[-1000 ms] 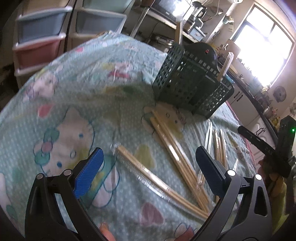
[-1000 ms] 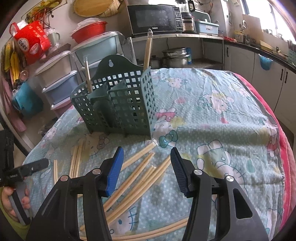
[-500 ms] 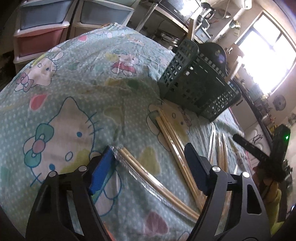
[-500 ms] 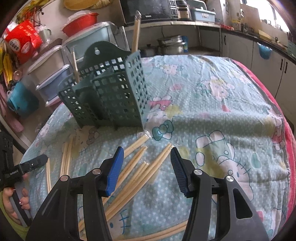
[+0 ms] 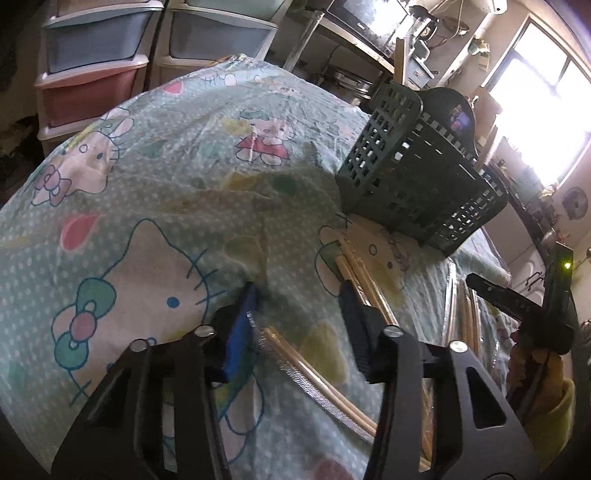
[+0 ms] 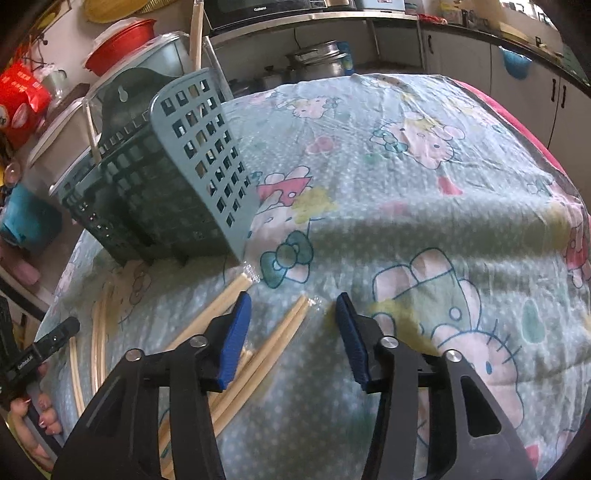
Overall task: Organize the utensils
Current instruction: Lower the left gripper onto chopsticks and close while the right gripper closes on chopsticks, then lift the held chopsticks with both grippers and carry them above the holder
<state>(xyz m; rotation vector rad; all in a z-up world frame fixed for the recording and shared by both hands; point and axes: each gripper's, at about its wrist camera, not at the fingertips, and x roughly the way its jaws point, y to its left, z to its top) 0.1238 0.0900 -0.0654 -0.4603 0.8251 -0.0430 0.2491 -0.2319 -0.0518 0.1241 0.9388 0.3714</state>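
Several wrapped pairs of wooden chopsticks lie on the Hello Kitty cloth. My left gripper [image 5: 301,299] is open, low over the cloth, its jaws on either side of the near end of one wrapped pair [image 5: 314,373]. My right gripper [image 6: 293,308] is open, its jaws on either side of the tip of another pair [image 6: 284,332]. The dark green utensil basket [image 5: 417,173] stands beyond; in the right wrist view the basket [image 6: 162,184] holds a few upright chopsticks.
More chopstick pairs [image 6: 207,321] lie left of my right gripper and near the basket [image 5: 362,277]. Plastic drawers [image 5: 92,74] stand beyond the table's far edge. A microwave [image 6: 266,11] and cabinets line the back wall.
Both grippers have dropped lower and moved forward over the chopsticks. The left gripper's jaws have narrowed around the wrapped pair; the right gripper now straddles a pair's tip.
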